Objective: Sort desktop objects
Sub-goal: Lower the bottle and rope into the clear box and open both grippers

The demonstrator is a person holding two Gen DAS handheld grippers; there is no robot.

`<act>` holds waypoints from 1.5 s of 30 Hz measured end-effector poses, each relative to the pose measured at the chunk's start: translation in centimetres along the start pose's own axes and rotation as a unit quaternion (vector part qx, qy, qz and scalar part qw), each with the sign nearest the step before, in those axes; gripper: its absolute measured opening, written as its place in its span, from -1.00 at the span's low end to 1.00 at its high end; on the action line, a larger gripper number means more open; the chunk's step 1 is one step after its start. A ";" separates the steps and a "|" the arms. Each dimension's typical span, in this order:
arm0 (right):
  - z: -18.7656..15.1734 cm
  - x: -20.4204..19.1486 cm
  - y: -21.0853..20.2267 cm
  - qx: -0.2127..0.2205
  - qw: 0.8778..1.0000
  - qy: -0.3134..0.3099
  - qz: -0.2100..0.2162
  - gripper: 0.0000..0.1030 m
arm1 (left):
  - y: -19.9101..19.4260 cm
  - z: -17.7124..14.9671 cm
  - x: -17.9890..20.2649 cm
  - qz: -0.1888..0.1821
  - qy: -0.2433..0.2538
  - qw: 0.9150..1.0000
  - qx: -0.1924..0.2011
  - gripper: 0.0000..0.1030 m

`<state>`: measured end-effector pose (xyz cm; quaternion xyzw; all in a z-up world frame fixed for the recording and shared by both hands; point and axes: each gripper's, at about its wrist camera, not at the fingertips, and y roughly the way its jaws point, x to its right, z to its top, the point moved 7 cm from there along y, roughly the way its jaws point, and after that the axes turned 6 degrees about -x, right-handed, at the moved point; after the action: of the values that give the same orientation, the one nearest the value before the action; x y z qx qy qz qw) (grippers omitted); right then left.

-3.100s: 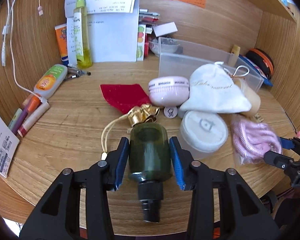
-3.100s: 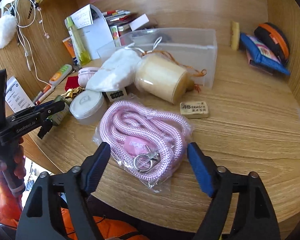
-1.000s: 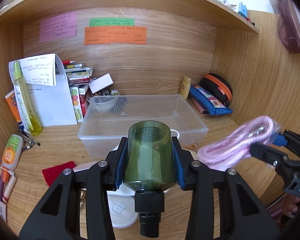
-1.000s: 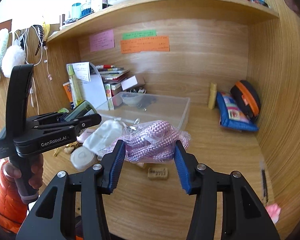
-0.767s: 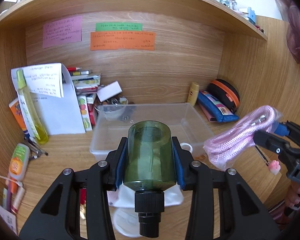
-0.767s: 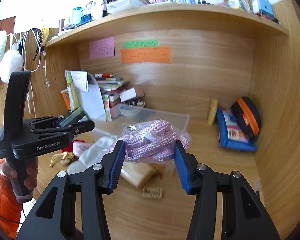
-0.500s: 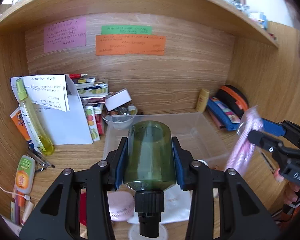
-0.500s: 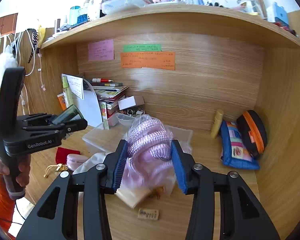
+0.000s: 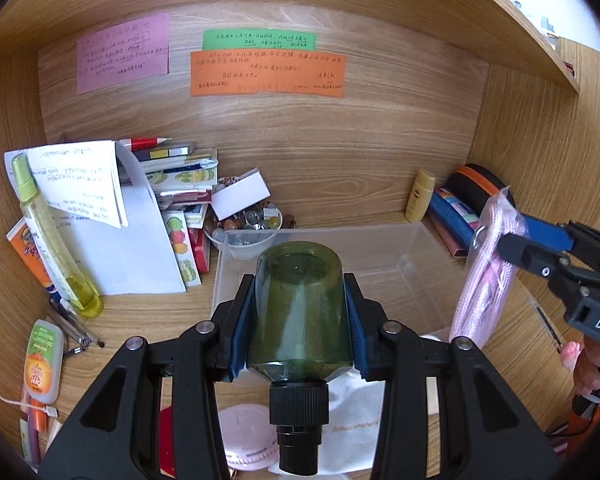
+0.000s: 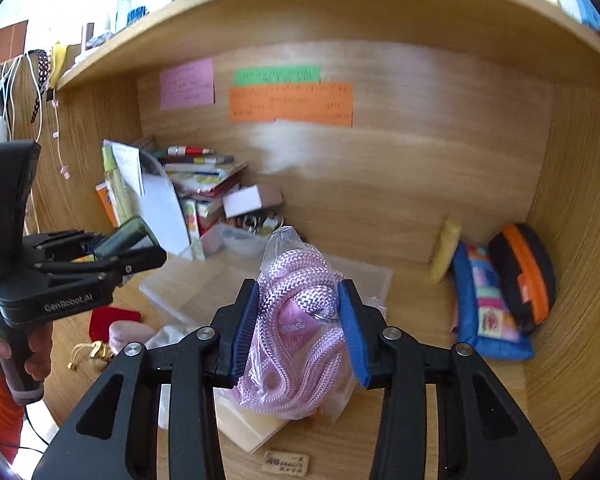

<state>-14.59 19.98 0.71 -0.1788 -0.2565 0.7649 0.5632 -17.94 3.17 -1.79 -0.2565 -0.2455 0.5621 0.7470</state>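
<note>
The left gripper (image 9: 299, 320) squeezes the green bottle (image 9: 299, 308); the right gripper (image 10: 298, 330) hugs the bagged pink rope (image 10: 300, 336); both are carried up high, and I think they go next into the clear box (image 9: 416, 256)

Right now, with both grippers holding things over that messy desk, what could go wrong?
The green bottle sits between the left gripper pads by its smooth sides; it might slip. The rope bag in the right gripper hangs loose and could snag the clear bin rim.
</note>
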 end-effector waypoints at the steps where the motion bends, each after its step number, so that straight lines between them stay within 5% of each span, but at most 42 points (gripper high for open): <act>1: 0.4 0.0 -0.1 0.004 1.000 -0.003 -0.003 -0.28 | 0.2 0.2 0.0 -0.001 0.000 1.000 0.000 -0.21; 19: 4.3 -0.1 4.3 -0.007 1.000 -0.021 -0.019 -0.28 | 4.4 3.4 -1.4 -0.003 0.017 0.999 -0.040 -0.21; 35: 0.8 -0.2 12.0 -0.092 0.995 -0.027 0.000 -0.28 | 12.0 1.4 -1.8 0.015 0.045 0.991 -0.122 -0.21; 45: -0.1 -0.7 13.6 -0.105 0.993 -0.049 -0.008 -0.22 | 12.6 0.9 -1.7 0.018 0.050 0.991 -0.126 -0.21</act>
<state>-24.81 16.15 -7.42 -0.1971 -0.3636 0.7370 0.5346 -27.95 4.56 -9.58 -0.3805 -0.2719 0.5264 0.7100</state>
